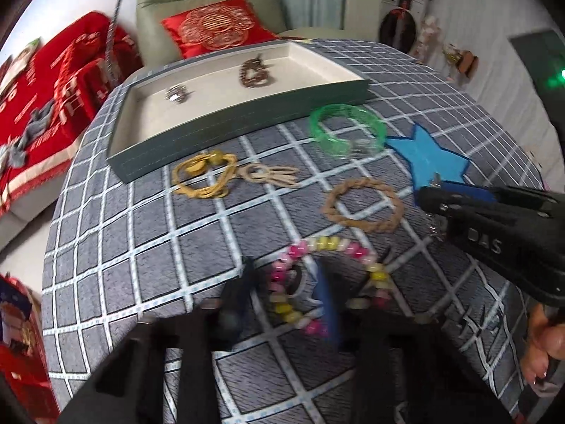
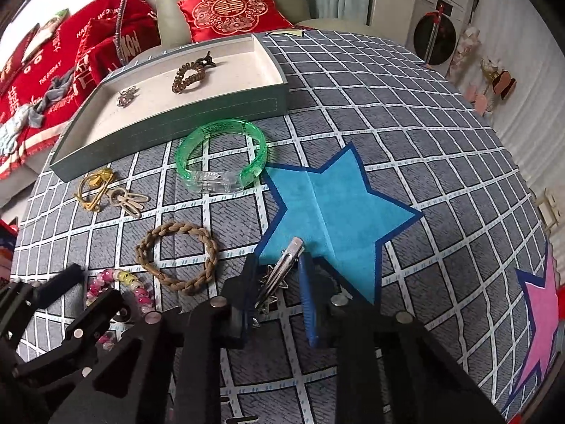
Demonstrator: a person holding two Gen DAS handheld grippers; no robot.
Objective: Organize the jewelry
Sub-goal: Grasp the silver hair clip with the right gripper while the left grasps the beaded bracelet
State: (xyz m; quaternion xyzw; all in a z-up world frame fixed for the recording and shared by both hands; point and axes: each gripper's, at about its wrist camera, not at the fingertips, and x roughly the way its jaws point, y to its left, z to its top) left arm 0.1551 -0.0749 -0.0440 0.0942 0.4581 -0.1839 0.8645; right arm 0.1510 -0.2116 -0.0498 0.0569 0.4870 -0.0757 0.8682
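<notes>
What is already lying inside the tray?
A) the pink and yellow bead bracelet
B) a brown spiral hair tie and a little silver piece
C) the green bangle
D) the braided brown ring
B: the tray holds only the brown spiral hair tie and the little silver piece; everything else lies on the checked cloth.

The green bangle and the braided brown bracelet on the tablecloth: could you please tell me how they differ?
The green bangle is translucent rigid plastic with a clear clasp section; the braided brown bracelet is opaque twisted cord. The bangle lies just in front of the tray; the braided bracelet lies nearer the grippers. Both lie flat and ungripped on the checked tablecloth.
</notes>
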